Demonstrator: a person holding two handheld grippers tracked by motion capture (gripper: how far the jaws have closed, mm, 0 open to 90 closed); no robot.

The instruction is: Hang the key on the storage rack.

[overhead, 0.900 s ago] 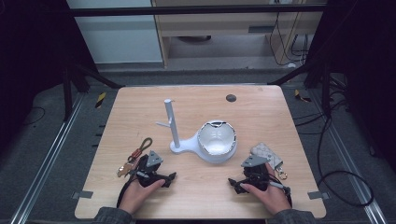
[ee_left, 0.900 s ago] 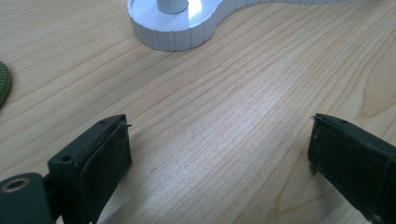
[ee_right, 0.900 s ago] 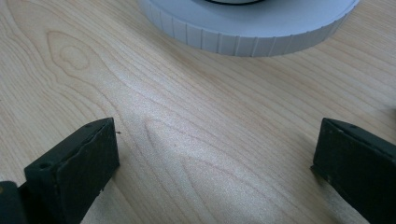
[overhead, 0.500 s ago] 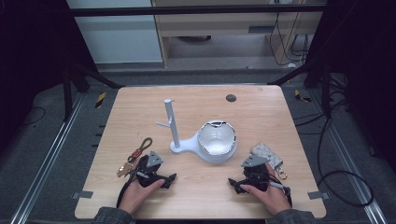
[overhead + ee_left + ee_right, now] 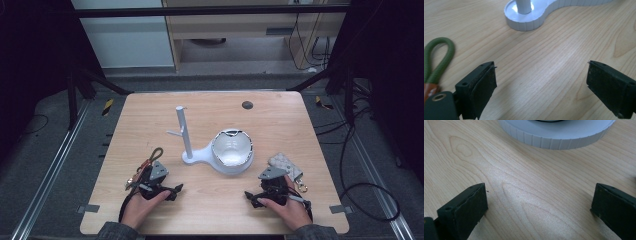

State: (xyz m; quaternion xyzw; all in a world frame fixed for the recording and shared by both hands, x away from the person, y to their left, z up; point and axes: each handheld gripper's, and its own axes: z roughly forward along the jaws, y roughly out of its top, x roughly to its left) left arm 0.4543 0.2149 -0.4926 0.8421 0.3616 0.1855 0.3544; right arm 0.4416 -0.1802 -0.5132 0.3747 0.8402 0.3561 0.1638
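Pale wooden table (image 5: 280, 125), dark room; left claw (image 5: 172, 191) and right claw (image 5: 251, 196) both wide.

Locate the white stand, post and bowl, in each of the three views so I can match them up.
High view: white stand at table centre, post left, bowl right, ahead of both grippers.
Left gripper view: its post foot and rounded base end at top centre, above the open jaws.
Right gripper view: the bowl's ribbed wall along the top edge.
Shared landmark: the wood-grain table that it stands on.
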